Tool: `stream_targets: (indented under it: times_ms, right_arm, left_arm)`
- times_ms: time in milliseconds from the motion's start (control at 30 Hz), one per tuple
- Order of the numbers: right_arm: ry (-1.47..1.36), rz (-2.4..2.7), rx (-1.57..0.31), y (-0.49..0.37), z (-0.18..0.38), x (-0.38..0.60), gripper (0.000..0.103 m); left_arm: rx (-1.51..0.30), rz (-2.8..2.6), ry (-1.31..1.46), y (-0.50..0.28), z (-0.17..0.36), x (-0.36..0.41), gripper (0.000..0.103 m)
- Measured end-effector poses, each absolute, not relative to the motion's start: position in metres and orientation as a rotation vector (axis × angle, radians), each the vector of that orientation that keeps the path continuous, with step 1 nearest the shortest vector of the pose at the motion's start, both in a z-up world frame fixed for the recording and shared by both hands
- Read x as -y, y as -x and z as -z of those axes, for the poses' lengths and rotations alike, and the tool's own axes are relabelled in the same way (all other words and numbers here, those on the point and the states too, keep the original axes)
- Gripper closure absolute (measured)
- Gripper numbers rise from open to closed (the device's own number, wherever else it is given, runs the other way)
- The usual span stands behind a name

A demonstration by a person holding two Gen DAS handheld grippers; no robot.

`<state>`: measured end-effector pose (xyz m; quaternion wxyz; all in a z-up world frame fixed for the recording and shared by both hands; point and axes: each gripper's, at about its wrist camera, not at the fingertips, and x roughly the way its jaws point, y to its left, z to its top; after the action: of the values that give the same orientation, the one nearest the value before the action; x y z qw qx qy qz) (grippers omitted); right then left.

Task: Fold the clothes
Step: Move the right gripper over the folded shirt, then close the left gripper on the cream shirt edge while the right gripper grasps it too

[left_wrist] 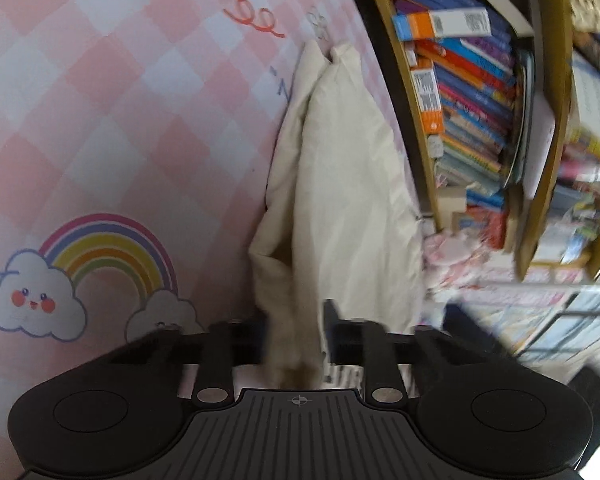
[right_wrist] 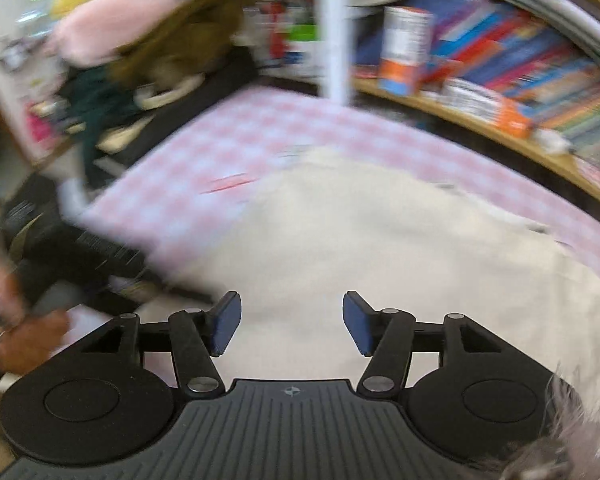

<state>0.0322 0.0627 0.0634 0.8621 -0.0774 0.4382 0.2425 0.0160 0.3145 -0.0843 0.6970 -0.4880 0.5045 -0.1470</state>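
A cream garment point(left_wrist: 340, 184) lies partly on the pink checked mat point(left_wrist: 120, 100). My left gripper point(left_wrist: 296, 332) is shut on a bunched edge of the garment, which runs forward from between its fingers, lifted and folded lengthwise. In the right wrist view the same cream garment point(right_wrist: 380, 248) spreads over the pink checked mat point(right_wrist: 228, 148). My right gripper point(right_wrist: 291, 320) is open and empty just above the cloth, its blue pads point(right_wrist: 224, 320) wide apart.
A wooden bookshelf point(left_wrist: 500, 120) packed with books stands beside the mat, also in the right wrist view point(right_wrist: 520, 80). A white post point(right_wrist: 332, 28) rises at the mat's far edge. A pile of dark and brown clothes point(right_wrist: 160, 64) sits far left. A hand point(right_wrist: 28, 336) is at lower left.
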Motion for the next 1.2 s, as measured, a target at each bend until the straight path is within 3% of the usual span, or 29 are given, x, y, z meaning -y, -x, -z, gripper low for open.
stream_targets:
  times_ms: [100,300,733,933,1000,1133,1200]
  right_arm:
    - [0.143,-0.415,-0.951,-0.065,-0.063,-0.066,0.037]
    - [0.205,-0.427,-1.049,-0.120,-0.044,-0.124,0.034]
    - [0.659,-0.446,-1.165,-0.148,0.021,-0.255,0.035]
    - [0.671,-0.434,-1.172,-0.149,0.026,-0.256,0.037]
    - [0.675,-0.430,-1.174,-0.149,0.028,-0.257,0.045]
    - [0.674,-0.401,-1.182,-0.153,0.029,-0.252,0.081]
    - [0.629,-0.407,-1.185,-0.156,0.024,-0.243,0.094]
  left_arm:
    - [-1.062,0.375,0.982,-0.014,0.065,-0.306,0.095]
    - [-0.974,0.500,0.751,-0.015,0.032,-0.277,0.094]
    - [-0.973,0.559,0.730,-0.019,0.035,-0.270,0.095]
    - [-0.966,0.570,0.720,-0.017,0.037,-0.271,0.095]
    - [-0.962,0.576,0.712,-0.016,0.037,-0.270,0.095]
    - [-0.941,0.598,0.677,-0.010,0.033,-0.264,0.095]
    - [-0.915,0.610,0.643,-0.008,0.027,-0.261,0.095]
